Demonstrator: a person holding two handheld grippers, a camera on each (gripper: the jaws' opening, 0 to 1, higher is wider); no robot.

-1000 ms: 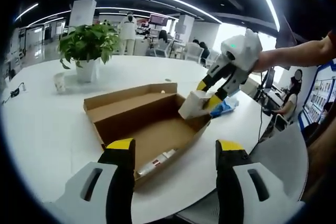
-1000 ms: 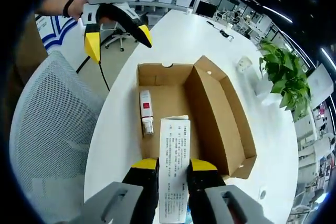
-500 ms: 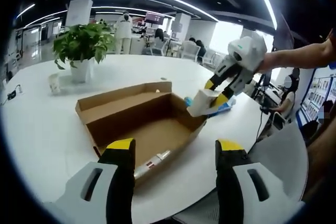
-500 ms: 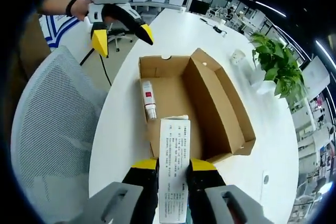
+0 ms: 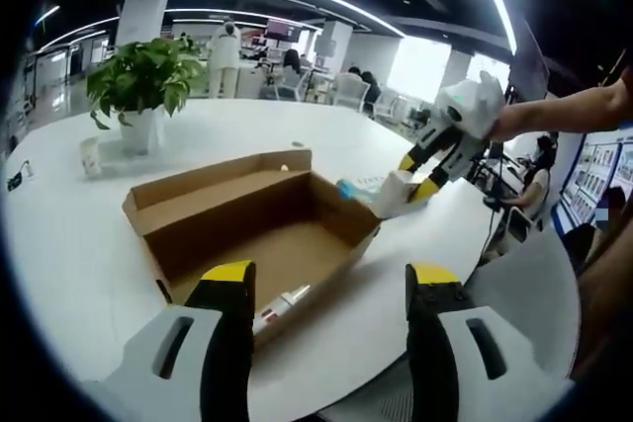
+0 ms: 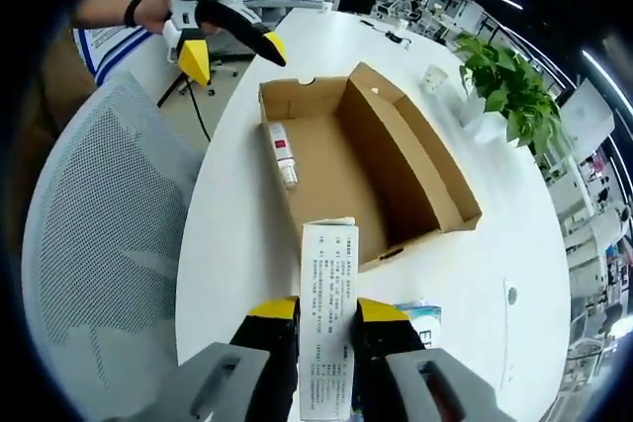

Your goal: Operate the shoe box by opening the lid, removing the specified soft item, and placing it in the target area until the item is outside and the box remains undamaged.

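So, open cardboard shoe box sits on a round white table, lid flap folded back and standing along the far side in the left gripper view; same box seen from above in the right gripper view. Inside the box near one end lies a small white tube with a red label, also visible at the near edge of the box floor in the left gripper view. Right gripper is pinching a tall white carton with printed text, jaws pressed against its two sides; the carton is outside the box, held over the table just beside the box's end wall. In the left gripper view that same right gripper comes in from the right, held by a person's bare arm, with the white carton low over the table just past the box corner, right by a blue-and-white packet lying on the table. The packet shows next to the right gripper's jaw in the right gripper view too. Left gripper has its jaws spread wide with nothing between them, hanging over the near edge of the table in front of the box; in the right gripper view it is off the table's edge beyond the box's far end, jaws apart, held by a hand with a dark wristband. A potted green plant and a small white cup stand on the table behind the box. Grey mesh chair beside the table.
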